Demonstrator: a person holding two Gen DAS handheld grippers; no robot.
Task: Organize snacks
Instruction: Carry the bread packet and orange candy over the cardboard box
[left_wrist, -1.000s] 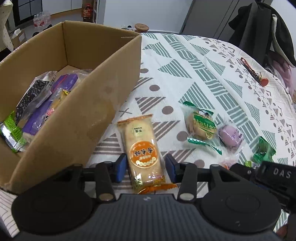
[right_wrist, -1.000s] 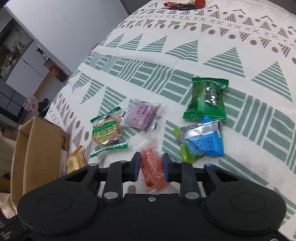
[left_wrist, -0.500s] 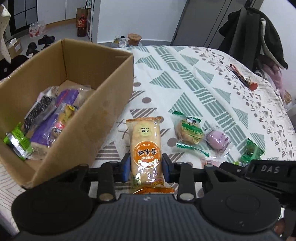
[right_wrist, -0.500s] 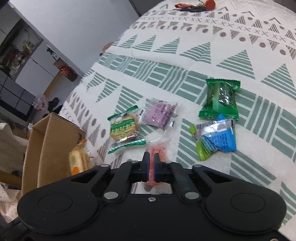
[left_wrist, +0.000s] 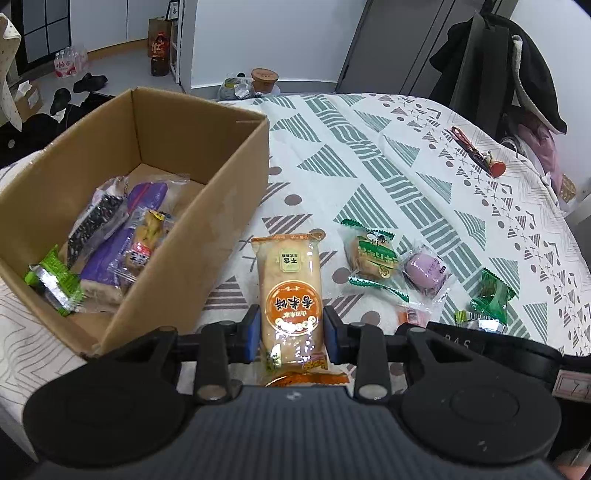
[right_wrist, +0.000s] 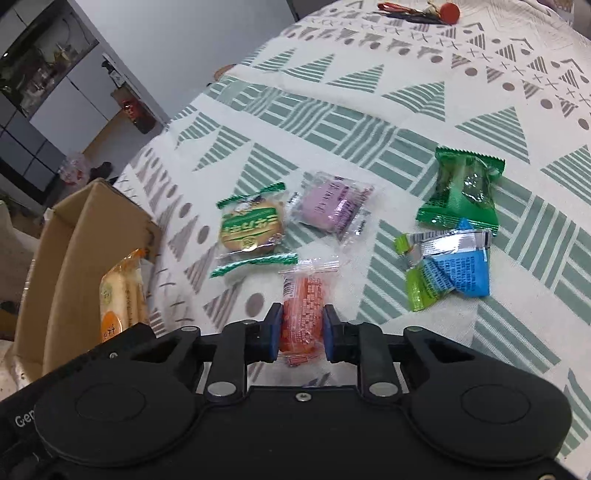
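**A:** What is your left claw doing?

**B:** Your left claw is clenched on the long pale bread snack in the clear wrapper with an orange round label. Both blue pads press its sides. You hold it up above the white cloth with green triangles and brown dots, just beside the open brown cardboard box.

**A:** And your right claw?

**B:** Your right claw is clenched too. It grips the small orange-red snack in a clear wrapper. The top of the wrapper sticks out past the pads.

**A:** What is in the box?

**B:** You can see a purple packet, a clear bag with dark bits, a small yellow snack bag and a green and silver packet. They lie together on the box floor.

**A:** What lies on the cloth?

**B:** You have a round biscuit in a green and clear wrapper. Just beside it is a light purple cake in a clear wrapper. Further right lies a dark green packet, and touching it is a blue, silver and lime green packet.

**A:** Anything far away?

**B:** A bunch of red things lies at the far edge of the cloth, well apart from the snacks. You cannot tell what they are.
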